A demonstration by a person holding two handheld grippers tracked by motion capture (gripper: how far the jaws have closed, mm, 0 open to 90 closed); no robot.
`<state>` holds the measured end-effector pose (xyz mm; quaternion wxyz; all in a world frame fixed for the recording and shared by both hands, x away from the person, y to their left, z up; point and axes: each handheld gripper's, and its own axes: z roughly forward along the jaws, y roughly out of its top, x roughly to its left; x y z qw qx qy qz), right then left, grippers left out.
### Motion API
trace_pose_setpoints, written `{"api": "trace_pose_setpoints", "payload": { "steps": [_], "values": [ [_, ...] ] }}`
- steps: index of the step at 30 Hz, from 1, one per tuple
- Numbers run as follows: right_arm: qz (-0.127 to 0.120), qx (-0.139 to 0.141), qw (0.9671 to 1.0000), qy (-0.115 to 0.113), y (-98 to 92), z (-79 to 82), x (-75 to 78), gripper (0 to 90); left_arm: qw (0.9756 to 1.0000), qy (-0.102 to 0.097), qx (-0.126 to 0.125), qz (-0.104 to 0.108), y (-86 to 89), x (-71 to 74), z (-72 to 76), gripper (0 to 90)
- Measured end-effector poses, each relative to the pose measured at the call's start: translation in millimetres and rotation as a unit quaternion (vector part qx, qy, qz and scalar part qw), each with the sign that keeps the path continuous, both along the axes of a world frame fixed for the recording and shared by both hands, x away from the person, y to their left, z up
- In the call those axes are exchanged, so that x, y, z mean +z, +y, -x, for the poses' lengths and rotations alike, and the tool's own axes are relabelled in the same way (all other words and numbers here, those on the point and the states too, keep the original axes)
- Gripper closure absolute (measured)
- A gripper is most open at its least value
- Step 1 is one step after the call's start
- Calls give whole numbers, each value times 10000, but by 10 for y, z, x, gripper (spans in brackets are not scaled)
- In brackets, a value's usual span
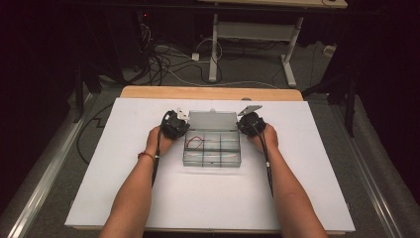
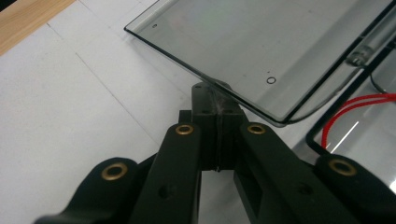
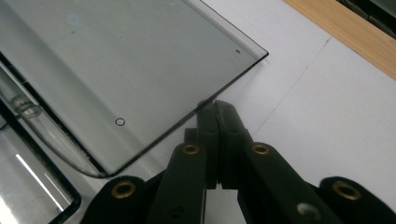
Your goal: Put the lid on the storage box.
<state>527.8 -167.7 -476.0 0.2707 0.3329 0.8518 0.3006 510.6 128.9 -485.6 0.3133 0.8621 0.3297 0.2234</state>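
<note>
A clear plastic compartment box (image 1: 212,154) sits mid-table with its lid (image 1: 213,120) swung back and standing open. A red wire (image 1: 195,141) lies in a left compartment, and the red wire (image 2: 355,105) also appears in the left gripper view. My left gripper (image 1: 173,124) is at the lid's left edge and my right gripper (image 1: 251,123) at its right edge. In the left gripper view my left gripper (image 2: 215,100) is shut, its tip meeting the lid (image 2: 261,42) at the rim. My right gripper (image 3: 215,114) is likewise shut against the lid (image 3: 121,60). Whether either pinches the rim I cannot tell.
The box rests on a white board (image 1: 148,198) over a wooden tabletop (image 1: 208,92). Beyond the far edge stand the legs of another table (image 1: 214,54), with cables (image 1: 163,62) on the floor. Both forearms come in from the bottom.
</note>
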Motion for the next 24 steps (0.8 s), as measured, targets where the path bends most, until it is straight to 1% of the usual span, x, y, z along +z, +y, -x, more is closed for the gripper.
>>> {"api": "trace_pose_setpoints", "payload": {
  "steps": [4, 8, 11, 16, 19, 24],
  "values": [
    [-21, -31, 10000, -20, 6, 5, -4, 900, 10000, -8, 7, -4, -7, 1, -4, 870],
    [-143, -64, 9999, -36, -9, 3, -15, 900, 10000, -34, 32, 2, -14, -2, -4, 871],
    [-133, -72, 9999, -56, -4, 3, -15, 894, 10000, -72, 60, -1, -20, -5, -6, 870],
    [-98, -73, 9999, -99, 11, 8, -14, 894, 9996, -230, 159, -102, -40, -5, 0, 871],
    [-97, -103, 9998, -127, 13, 12, -11, 885, 9993, -293, 193, -145, -46, -1, 0, 871],
    [-119, -96, 9997, -171, 23, 24, 4, 888, 9990, -347, 231, -157, -56, 7, -4, 871]
  ]
}}
